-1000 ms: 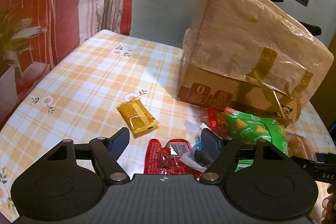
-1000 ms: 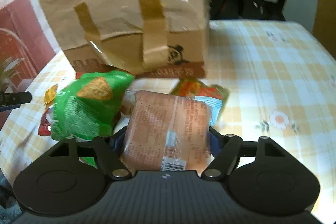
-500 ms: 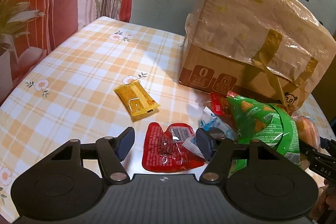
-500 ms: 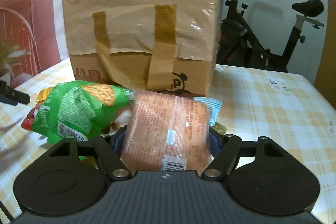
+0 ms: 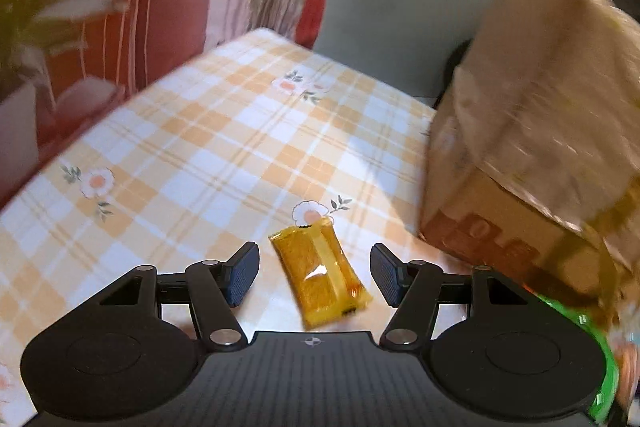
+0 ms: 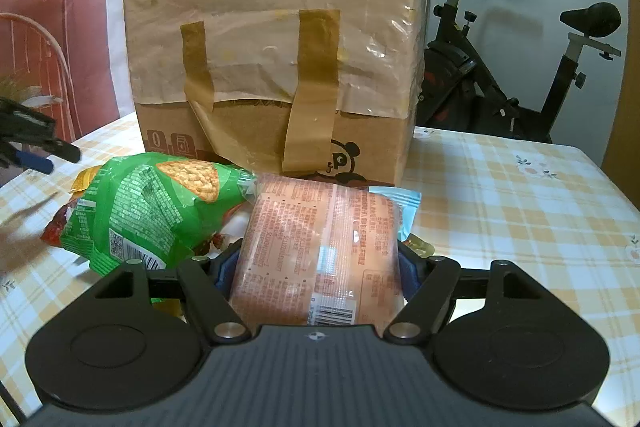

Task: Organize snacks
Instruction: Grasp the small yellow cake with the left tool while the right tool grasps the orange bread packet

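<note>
- yellow packet (image 5: 320, 269): glossy clear plastic film
- green bag (image 6: 150, 211): shiny crinkled foil-plastic
- pink pack (image 6: 320, 251): smooth glossy wrap
- box (image 6: 276, 75): matt brown cardboard, wrinkled shiny film, tape strips
- tablecloth (image 5: 208, 155): matt checked cloth
- right gripper (image 6: 316, 269): matt black plastic, metal pins

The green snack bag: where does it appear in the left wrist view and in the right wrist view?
Left wrist view: green snack bag, blurred, only an edge at the lower right border, behind the gripper body.
Right wrist view: green snack bag at centre left, lying beside the orange packet.
Shared landmark: the taped cardboard box, just behind the bag in both.
</note>
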The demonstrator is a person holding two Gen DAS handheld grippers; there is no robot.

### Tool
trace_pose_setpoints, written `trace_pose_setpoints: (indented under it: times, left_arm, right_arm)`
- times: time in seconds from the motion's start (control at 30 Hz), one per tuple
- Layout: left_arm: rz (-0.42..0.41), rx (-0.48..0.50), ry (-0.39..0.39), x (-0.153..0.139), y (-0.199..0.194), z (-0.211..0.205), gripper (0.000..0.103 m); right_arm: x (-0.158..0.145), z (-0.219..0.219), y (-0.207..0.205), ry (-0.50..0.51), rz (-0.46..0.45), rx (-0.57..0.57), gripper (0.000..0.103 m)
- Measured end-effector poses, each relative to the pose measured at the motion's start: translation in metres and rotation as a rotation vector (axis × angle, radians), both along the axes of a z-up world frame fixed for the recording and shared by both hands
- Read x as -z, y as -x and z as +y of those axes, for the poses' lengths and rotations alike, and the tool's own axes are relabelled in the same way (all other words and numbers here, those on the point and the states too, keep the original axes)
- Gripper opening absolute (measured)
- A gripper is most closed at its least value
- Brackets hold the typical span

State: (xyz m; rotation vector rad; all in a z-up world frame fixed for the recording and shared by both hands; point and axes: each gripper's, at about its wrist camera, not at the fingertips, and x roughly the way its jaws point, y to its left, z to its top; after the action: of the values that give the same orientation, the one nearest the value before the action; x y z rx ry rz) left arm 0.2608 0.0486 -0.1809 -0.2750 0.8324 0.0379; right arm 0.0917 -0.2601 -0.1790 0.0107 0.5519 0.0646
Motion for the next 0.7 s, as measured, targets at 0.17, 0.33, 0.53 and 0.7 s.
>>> trace_pose_setpoints:
  times: [0.17, 0.33, 0.53, 0.7]
  left_arm:
    - [0.027, 0.022, -0.067, 0.011, -0.012, -0.017, 0.064]
    - [-0.003, 0.035, -0.145, 0.015, -0.007, -0.027, 0.06]
    - [-0.02, 0.02, -0.078, 0.012, 0.013, -0.011, 0.039]
    - [-0.036, 0.082, -0.038, 0.009, 0.04, -0.015, 0.038]
  right_arm:
    - [0.0, 0.0, 0.0, -0.001, 0.001, -0.001, 0.074]
    - [0.0, -0.002, -0.003, -0.01, 0.01, -0.002, 0.074]
    - [0.001, -0.003, -0.004, -0.016, 0.014, -0.005, 0.074]
    - [0.001, -0.006, -0.007, -0.032, 0.023, -0.007, 0.074]
